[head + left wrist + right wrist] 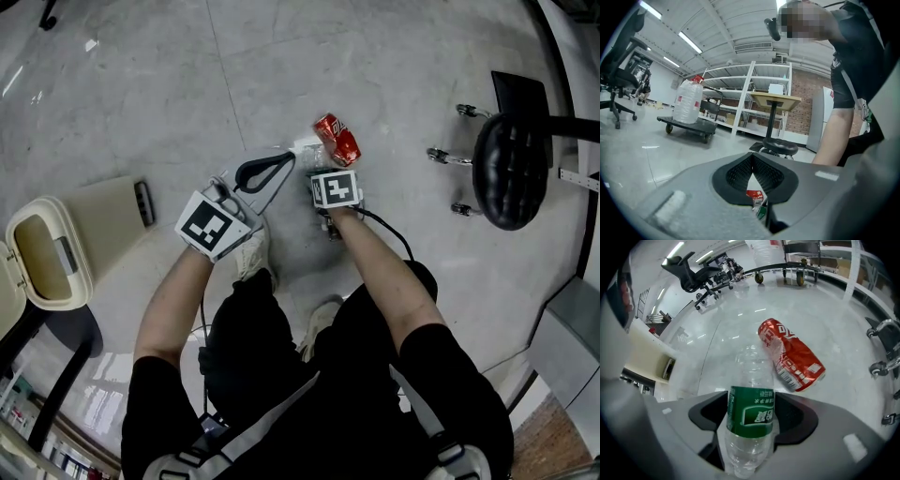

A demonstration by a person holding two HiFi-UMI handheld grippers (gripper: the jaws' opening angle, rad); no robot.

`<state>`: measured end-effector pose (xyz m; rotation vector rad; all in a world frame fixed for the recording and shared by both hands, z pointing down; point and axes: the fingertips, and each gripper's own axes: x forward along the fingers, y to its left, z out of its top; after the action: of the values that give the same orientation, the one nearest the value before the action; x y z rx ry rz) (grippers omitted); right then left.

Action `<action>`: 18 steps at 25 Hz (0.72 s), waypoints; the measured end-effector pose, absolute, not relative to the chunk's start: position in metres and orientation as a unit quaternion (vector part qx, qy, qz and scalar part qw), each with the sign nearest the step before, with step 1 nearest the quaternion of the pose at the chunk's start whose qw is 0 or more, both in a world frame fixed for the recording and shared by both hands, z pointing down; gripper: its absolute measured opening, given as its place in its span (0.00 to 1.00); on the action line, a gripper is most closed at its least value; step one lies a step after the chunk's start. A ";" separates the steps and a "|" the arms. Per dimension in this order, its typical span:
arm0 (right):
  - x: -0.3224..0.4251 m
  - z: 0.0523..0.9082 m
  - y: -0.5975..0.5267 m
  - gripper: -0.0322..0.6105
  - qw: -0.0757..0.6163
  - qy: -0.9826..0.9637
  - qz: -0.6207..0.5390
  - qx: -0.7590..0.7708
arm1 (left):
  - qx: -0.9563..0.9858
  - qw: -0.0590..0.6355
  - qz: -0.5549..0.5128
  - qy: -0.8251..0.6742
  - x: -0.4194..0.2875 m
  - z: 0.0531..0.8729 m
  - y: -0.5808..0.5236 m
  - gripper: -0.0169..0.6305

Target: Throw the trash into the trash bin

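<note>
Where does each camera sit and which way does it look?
Head view: on the person's head, looking steeply down at the floor; arms and legs show.
Left gripper view: on the left gripper, looking level at shelves; the person's arm shows.
Right gripper view: on the right gripper, looking down at the bottle between its jaws.
Shared: head and right gripper views both show the red can.

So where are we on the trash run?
Done: nothing visible; trash bin stands open. In hand: right gripper open around the clear bottle, not clamped. To do: grab and bin it, then the red can. Left gripper shut, empty.
</note>
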<state>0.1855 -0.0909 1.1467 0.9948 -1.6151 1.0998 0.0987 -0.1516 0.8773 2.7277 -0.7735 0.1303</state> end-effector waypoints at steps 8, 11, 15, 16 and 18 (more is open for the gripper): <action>0.180 1.153 -0.085 0.54 0.454 -0.675 0.455 0.362 | 0.949 0.162 0.048 -0.266 0.101 0.882 -0.156 0.03; 0.171 1.137 -0.090 0.53 0.429 -0.695 0.465 0.341 | 0.950 0.155 0.057 -0.263 0.100 0.885 -0.159 0.03; 0.152 1.070 -0.091 0.53 0.397 -0.750 0.427 0.312 | 0.951 0.159 0.109 -0.243 0.107 0.872 -0.151 0.03; 0.154 1.048 -0.093 0.53 0.389 -0.756 0.424 0.313 | 0.949 0.168 0.112 -0.241 0.111 0.858 -0.151 0.03; 0.164 1.003 -0.094 0.53 0.379 -0.752 0.431 0.323 | 0.946 0.188 0.113 -0.238 0.118 0.821 -0.148 0.03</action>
<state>0.1641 -0.0942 1.0031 0.8249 -1.9221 1.1014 0.1177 -0.1484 0.8214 2.6624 -0.6702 0.3176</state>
